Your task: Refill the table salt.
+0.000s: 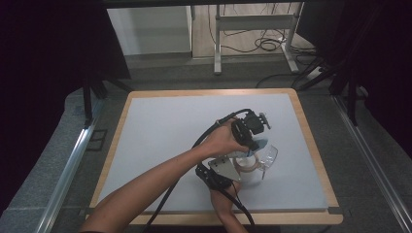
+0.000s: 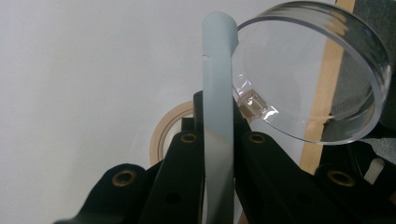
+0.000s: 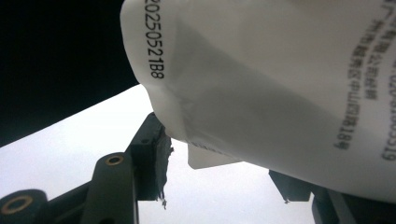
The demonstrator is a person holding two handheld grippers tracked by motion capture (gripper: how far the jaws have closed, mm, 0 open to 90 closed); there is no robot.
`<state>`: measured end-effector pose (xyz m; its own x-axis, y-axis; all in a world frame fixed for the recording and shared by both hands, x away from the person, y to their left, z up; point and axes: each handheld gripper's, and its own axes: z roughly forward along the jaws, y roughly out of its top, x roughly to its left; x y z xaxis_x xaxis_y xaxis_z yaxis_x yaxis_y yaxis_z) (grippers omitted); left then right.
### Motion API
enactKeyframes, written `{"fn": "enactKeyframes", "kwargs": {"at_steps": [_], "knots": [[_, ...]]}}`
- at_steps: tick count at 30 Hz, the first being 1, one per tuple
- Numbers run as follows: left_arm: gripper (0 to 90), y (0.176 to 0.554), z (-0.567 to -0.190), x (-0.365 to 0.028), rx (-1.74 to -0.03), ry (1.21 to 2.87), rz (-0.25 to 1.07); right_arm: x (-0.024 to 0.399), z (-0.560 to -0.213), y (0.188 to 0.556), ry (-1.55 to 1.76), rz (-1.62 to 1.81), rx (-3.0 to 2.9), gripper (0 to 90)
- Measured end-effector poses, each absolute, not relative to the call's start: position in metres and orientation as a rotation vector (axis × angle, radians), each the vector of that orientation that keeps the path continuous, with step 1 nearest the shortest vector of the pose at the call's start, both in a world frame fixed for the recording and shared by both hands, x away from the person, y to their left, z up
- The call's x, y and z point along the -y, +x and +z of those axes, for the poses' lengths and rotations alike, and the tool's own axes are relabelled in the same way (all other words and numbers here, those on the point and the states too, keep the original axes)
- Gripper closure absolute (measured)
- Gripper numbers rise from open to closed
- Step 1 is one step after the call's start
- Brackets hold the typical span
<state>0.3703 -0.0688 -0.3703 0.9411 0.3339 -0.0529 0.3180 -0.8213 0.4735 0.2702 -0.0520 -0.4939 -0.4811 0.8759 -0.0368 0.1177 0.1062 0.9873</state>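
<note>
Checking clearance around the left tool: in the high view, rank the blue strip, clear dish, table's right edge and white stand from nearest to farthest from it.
1. blue strip: clamped in the left tool.
2. clear dish: just below-right, at the strip's tip.
3. table's right edge: farther right.
4. white stand: on the floor beyond the table.

lid (image 1: 266, 156) right of jar (image 1: 247, 167) | both on mat (image 1: 160, 131), right-front | left tool (image 1: 256, 141) above jar
</note>
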Motion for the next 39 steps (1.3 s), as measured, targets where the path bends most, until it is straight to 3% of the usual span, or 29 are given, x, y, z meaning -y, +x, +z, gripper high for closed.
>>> {"fn": "enactKeyframes", "kwargs": {"at_steps": [39], "knots": [[90.0,0.3707,-0.3709,0.0692,-0.473,2.620,0.030,0.0493,-0.4889,0.2719,0.965,1.411,-1.723,46.2]]}}
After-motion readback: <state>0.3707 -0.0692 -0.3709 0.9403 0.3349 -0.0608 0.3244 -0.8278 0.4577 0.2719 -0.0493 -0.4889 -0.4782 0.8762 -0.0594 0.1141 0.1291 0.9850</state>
